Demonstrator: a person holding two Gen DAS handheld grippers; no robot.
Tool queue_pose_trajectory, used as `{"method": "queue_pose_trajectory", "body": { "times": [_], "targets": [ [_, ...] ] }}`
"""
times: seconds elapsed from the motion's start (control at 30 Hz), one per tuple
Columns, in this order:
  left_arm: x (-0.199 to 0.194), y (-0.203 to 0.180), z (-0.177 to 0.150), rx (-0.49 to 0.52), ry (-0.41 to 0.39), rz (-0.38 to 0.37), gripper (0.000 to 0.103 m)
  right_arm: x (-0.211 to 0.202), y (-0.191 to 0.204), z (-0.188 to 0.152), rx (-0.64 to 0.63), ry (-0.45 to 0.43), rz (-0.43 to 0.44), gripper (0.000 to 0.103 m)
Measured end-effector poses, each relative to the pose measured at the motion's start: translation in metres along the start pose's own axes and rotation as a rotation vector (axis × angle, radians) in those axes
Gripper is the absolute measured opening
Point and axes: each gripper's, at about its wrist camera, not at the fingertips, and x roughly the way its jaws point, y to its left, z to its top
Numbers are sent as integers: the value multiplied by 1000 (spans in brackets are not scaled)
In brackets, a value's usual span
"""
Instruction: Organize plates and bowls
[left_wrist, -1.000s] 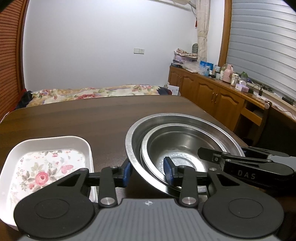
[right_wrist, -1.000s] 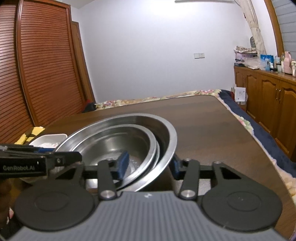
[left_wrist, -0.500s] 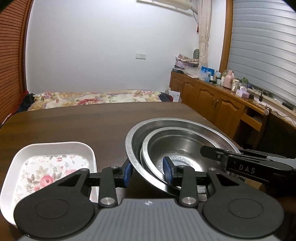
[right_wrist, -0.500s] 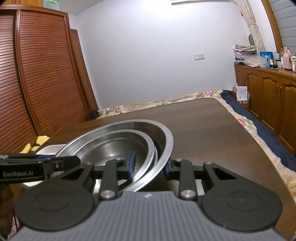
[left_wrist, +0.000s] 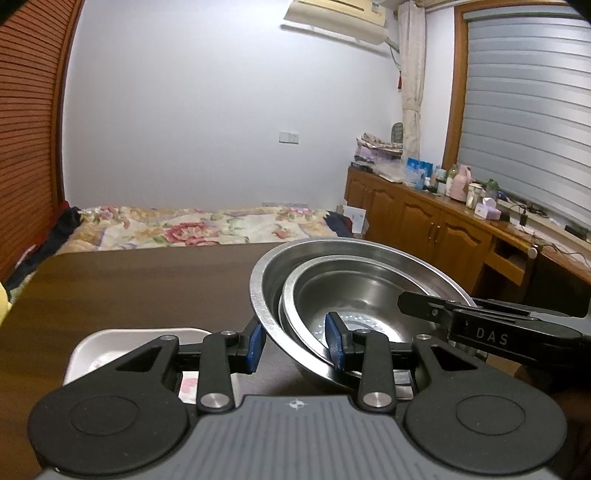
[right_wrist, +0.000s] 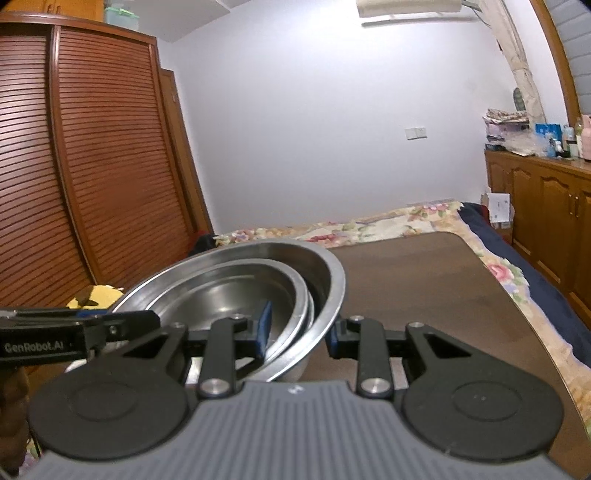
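Observation:
Two steel bowls are nested, the small bowl (left_wrist: 354, 291) inside the large bowl (left_wrist: 266, 273). My left gripper (left_wrist: 294, 345) is shut across both rims on the stack's left side, one blue pad outside the large bowl and one inside the small bowl. From the other side my right gripper (right_wrist: 298, 332) is shut the same way over the rims of the large bowl (right_wrist: 325, 273) and small bowl (right_wrist: 229, 291). The stack looks held above the dark wooden table (left_wrist: 147, 280). A white floral dish (left_wrist: 122, 343) lies on the table, low at the left, partly hidden by my left gripper.
Beyond the table's far edge is a bed with a floral cover (left_wrist: 192, 229). Wooden cabinets (left_wrist: 424, 221) with clutter on top line the right wall. A louvred wardrobe (right_wrist: 92, 166) stands at the left. The table's right edge (right_wrist: 517, 295) runs close to the bed.
The right gripper's pads have closed in on the bowl rims. Both grippers have risen with the stacked bowls, and the table and white dish now sit lower in view.

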Motion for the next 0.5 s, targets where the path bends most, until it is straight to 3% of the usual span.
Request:
{"method": "queue_pose_trajectory", "body": {
  "times": [0.5],
  "targets": [
    [-29,51,2,-40,-14,65,38,19,41,3,-34,27,84,32]
  ]
}}
